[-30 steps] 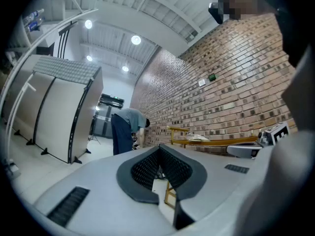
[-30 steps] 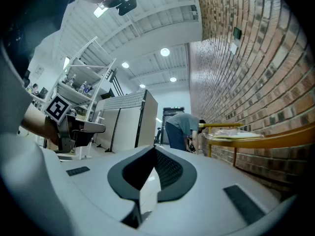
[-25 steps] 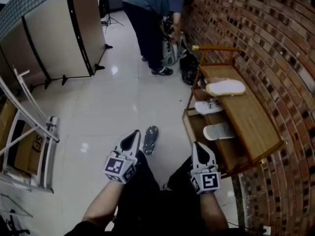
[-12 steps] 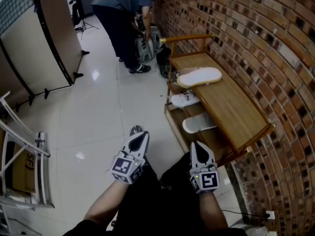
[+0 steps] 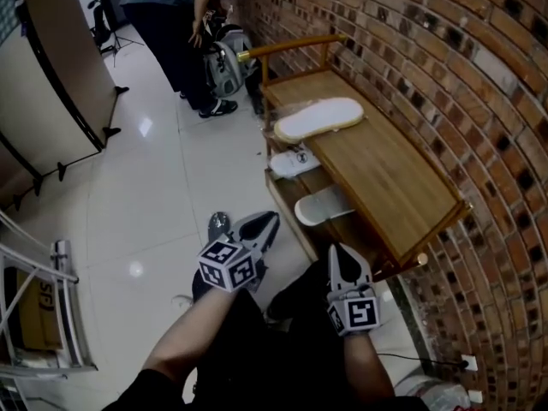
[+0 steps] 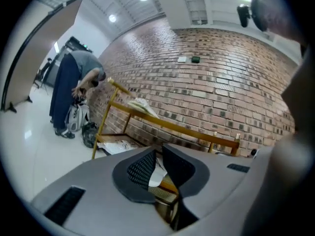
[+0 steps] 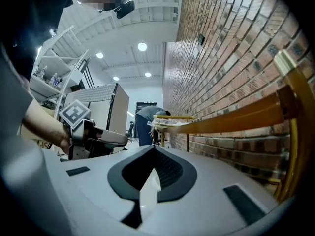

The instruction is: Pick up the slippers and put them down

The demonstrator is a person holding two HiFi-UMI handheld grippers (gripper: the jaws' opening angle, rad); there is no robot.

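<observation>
A cream slipper (image 5: 317,118) lies on top of the wooden rack (image 5: 402,187) by the brick wall. On the lower shelf lie two white slippers (image 5: 294,163) (image 5: 324,205). A grey slipper (image 5: 217,226) rests on the floor, partly behind my left gripper (image 5: 267,221). That gripper (image 6: 158,152) points level at the rack's lower shelf; its jaws are opening a crack with nothing between them. My right gripper (image 5: 340,251) hangs beside the rack's near end, and in the right gripper view (image 7: 153,149) its tips meet on nothing.
A person (image 5: 171,15) bends over a bag (image 5: 221,62) at the rack's far end. A folding screen (image 5: 51,75) stands at the far left and a white metal frame (image 5: 34,315) at the near left. Glossy white floor lies between.
The view has swung toward the rack. My left gripper moved right, past the grey slipper, and turned toward the lower shelf, its jaws parting slightly. The right gripper drifted a little forward.
</observation>
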